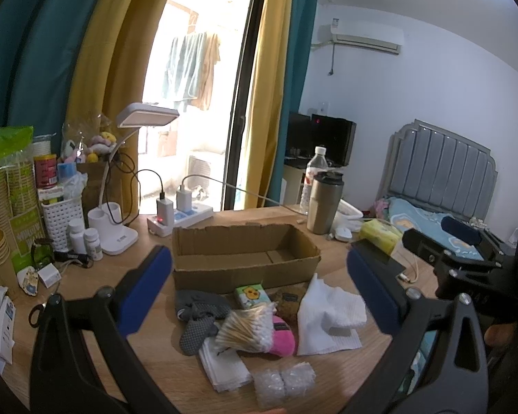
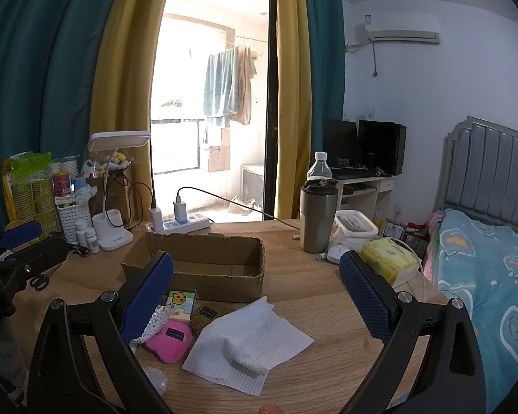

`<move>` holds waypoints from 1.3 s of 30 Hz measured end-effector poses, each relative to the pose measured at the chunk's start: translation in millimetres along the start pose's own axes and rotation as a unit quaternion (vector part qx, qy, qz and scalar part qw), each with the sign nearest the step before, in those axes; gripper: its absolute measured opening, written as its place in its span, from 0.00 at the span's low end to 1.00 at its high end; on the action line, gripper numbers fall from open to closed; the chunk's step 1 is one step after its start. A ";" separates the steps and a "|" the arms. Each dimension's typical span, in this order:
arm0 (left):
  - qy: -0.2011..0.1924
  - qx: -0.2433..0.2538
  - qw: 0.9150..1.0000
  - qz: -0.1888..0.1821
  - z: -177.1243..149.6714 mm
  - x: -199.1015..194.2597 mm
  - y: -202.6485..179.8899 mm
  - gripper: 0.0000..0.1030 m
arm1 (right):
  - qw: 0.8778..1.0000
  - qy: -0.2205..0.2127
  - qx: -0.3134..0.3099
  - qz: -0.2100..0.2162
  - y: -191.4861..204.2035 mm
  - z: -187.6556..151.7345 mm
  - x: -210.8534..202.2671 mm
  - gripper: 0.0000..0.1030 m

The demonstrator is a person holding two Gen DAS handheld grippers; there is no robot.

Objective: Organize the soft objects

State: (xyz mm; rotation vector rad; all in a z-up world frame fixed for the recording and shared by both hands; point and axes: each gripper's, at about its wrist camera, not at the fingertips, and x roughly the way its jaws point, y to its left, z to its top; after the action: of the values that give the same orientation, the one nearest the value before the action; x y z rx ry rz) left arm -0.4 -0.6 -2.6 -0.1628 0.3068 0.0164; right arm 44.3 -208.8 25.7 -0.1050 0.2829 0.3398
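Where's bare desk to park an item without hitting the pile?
Free: the wood between the cardboard box and steel tumbler, and right of the white cloth. The box interior is empty too. Crowded: in front of the box, where cotton swabs, grey socks and pink plush overlap.

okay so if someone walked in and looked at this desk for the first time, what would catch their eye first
Probably the open brown cardboard box at the middle of the wooden desk, empty inside. Just in front of it lies a jumble of soft things: a bright pink plush pad, a bag of wooden cotton swabs, grey socks and a crumpled white textured cloth. Both grippers, left and right, hover open above the pile.
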 end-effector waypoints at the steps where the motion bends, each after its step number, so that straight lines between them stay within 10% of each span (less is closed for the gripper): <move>1: 0.000 0.000 1.000 0.000 0.0 0.1 -0.1 0.99 | 1.000 0.000 0.000 0.000 -0.1 0.0 0.0 0.96; 21: 0.017 -0.004 1.000 -0.001 -7.6 6.9 2.0 0.99 | 1.000 0.017 -0.003 -0.002 -1.2 -8.9 4.1 0.96; 39: 0.156 -0.004 0.988 -0.008 -83.1 59.3 -8.9 0.99 | 0.994 0.107 0.005 0.000 -22.9 -59.2 51.1 0.96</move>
State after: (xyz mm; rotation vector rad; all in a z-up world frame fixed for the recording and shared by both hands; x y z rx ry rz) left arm 31.6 -23.4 -97.2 -0.1751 0.6184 -0.0252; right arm 83.2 -223.1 -44.5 -0.1313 0.4967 0.3273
